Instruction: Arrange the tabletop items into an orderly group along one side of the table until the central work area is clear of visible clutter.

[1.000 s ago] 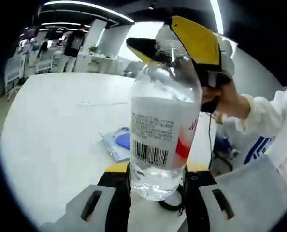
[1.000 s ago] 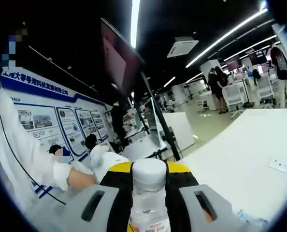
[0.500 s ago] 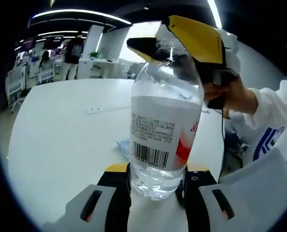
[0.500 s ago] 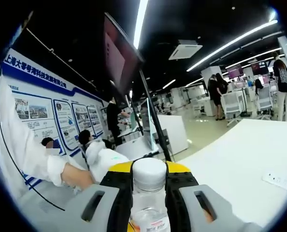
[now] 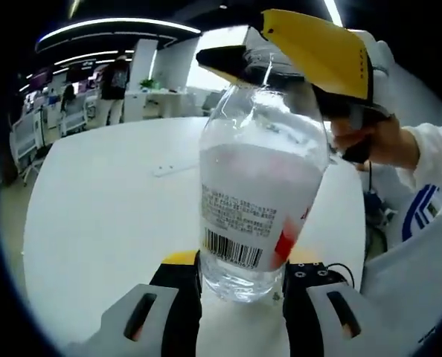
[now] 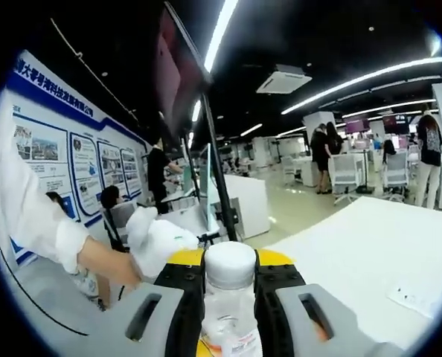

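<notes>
Above table (image 5: 94, 223): bottle (image 5: 258, 193) held clear.
Left gripper (image 5: 239, 286): jaws clamp base, carrying weight.
Right gripper (image 6: 231, 286): jaws pinch cap (image 6: 231, 264), steadying it.

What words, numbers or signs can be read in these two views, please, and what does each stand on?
No text can be quoted with confidence.
Bottle label: a barcode and lines of small print, too blurred to read; a red mark at its edge, unreadable.
Blue header of the wall boards in the right gripper view: white characters, too small to read.
Poster panels below it: print illegible.
</notes>
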The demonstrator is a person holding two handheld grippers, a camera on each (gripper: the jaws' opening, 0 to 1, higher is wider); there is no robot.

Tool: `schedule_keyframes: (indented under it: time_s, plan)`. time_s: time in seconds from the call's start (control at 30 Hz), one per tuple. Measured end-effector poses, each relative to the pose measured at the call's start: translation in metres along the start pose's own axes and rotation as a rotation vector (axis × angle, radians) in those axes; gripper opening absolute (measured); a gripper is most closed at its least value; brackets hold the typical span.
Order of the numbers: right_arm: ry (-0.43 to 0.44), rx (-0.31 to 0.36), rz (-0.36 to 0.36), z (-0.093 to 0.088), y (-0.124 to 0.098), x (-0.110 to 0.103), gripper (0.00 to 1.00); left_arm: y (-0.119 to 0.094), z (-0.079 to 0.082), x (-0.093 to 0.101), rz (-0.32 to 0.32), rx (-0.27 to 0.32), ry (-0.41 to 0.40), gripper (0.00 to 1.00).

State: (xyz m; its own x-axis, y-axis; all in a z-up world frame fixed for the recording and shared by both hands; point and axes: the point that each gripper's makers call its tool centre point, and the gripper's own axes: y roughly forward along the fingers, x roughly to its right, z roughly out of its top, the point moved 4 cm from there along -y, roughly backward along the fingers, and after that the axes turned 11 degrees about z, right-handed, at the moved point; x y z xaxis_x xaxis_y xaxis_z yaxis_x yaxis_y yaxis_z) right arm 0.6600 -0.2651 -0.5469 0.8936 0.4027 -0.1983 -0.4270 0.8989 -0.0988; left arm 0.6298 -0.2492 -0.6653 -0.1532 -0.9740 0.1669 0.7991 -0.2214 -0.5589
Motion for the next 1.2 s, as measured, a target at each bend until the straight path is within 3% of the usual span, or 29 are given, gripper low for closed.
schedule_keyframes:
  time_s: [0.23,0.6,0.87,1.2]
  plan:
    - [0.002,-0.001,-0.101,-0.01,0.011,0.024,0.2,0.012,-0.003,-0.021,0.01,-0.018,0.014,0.38]
    - [-0.011,-0.068,-0.269,-0.033,0.015,0.043,0.2,0.042,-0.014,-0.048,-0.02,-0.054,0.133,0.38]
    - [0.041,-0.094,-0.335,-0.057,0.006,0.049,0.2,0.061,-0.028,-0.049,-0.093,-0.059,0.225,0.38]
    - [0.077,-0.146,-0.371,-0.075,0.007,0.044,0.2,0.074,-0.041,-0.047,-0.169,-0.052,0.258,0.38]
